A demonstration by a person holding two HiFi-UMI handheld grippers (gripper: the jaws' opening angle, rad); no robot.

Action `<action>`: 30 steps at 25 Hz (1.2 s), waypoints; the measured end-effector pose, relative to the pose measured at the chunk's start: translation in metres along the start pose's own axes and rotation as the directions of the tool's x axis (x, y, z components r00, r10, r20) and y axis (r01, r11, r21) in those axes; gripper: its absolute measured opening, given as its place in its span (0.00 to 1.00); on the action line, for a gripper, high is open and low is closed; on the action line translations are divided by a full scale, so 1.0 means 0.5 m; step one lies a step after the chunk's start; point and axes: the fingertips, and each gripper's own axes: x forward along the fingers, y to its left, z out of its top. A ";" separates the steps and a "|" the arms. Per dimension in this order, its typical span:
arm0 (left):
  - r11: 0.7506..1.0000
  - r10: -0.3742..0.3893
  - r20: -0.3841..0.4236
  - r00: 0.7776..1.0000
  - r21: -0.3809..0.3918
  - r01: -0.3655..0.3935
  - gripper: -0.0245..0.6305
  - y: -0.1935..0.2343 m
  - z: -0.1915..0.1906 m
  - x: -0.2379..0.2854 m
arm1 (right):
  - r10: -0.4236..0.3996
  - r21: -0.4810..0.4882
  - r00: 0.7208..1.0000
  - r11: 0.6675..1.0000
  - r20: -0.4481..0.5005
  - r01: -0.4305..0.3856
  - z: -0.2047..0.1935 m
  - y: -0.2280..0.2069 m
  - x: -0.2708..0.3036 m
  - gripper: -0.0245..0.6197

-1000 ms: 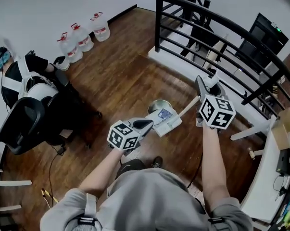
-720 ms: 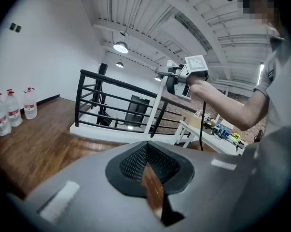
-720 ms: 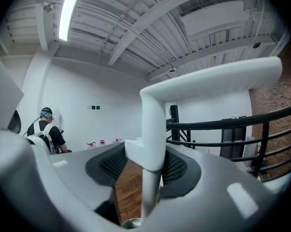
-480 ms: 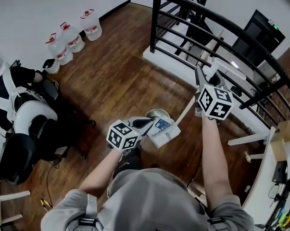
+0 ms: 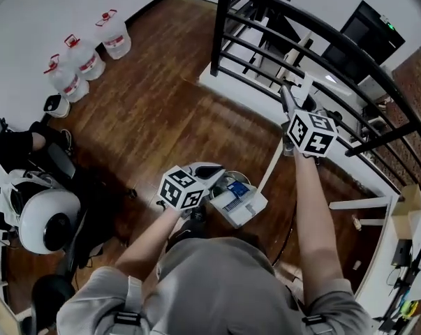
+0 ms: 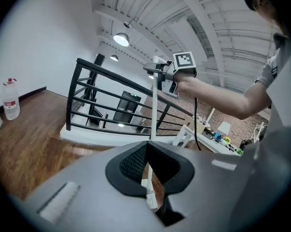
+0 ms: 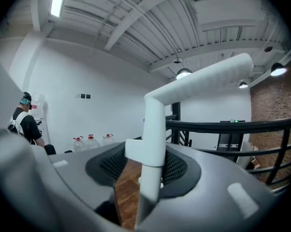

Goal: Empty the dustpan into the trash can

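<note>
A white dustpan (image 5: 239, 202) with a printed label hangs low in front of me in the head view. Its long white handle (image 5: 269, 165) slants up to my right gripper (image 5: 290, 102), which is shut on the handle's bent top (image 7: 152, 129). My left gripper (image 5: 220, 169) sits just over the pan's near-left edge. In the left gripper view the jaw tips (image 6: 146, 146) meet, shut, with nothing visibly clamped. The handle (image 6: 153, 110) rises right behind them. No trash can shows in any view.
A black metal railing (image 5: 301, 40) runs across the back right above a white ledge. Three water bottles (image 5: 77, 65) stand by the far wall. A seated person and a black chair (image 5: 42, 215) are at the left. A desk with clutter (image 5: 405, 222) lies at the right.
Both grippers and the dustpan moved together across the wooden floor, and the pan now sits lower in the head view. The round metal can seen just beyond the pan no longer shows.
</note>
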 end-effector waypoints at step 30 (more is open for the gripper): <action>0.979 -0.197 -0.092 0.976 0.040 0.201 0.04 0.000 0.022 0.138 | -0.031 0.029 0.999 0.999 0.014 0.030 -0.004 -0.025 -0.056 0.33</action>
